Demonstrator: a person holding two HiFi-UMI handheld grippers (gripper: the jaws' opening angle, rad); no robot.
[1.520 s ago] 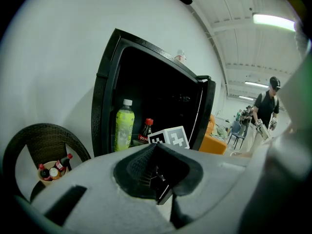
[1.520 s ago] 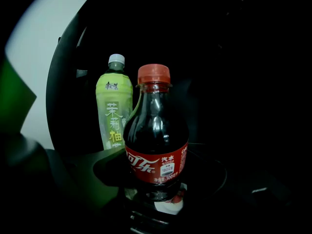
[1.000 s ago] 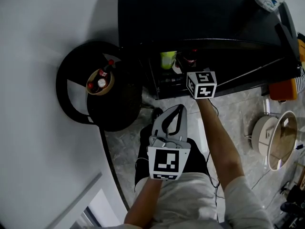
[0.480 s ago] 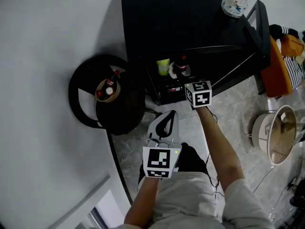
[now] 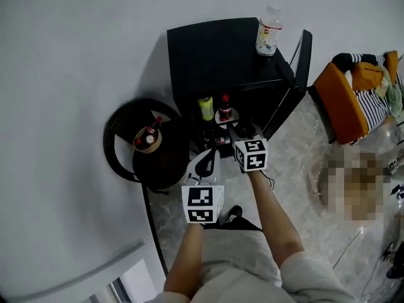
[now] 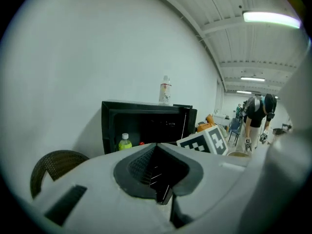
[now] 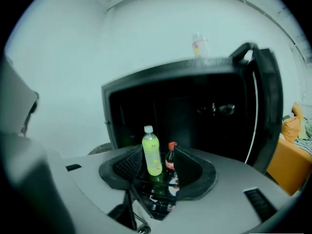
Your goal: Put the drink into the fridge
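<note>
A black mini fridge point(image 5: 214, 52) stands open against the white wall, its door point(image 5: 298, 60) swung to the right. On its shelf stand a yellow-green bottle point(image 5: 206, 108) point(image 7: 151, 151) and, right of it, a red-capped cola bottle point(image 5: 224, 107) point(image 7: 170, 158). My right gripper point(image 5: 240, 130) point(image 7: 158, 156) hovers in front of the shelf, clear of both bottles; its jaws are closing with nothing between them. My left gripper point(image 5: 207, 156) point(image 6: 157, 149) is lower and to the left, shut and empty.
A clear bottle point(image 5: 268, 30) stands on the fridge top. Left of the fridge is a round dark wicker table point(image 5: 126, 145) carrying a bowl point(image 5: 147, 139) of small bottles. An orange seat point(image 5: 341, 103) with striped cloth is at the right. A person point(image 6: 256, 116) stands far off.
My right gripper has drawn back from the fridge shelf, leaving the cola bottle standing there. The head view has pulled away, so the whole fridge shows now. The left gripper moved little.
</note>
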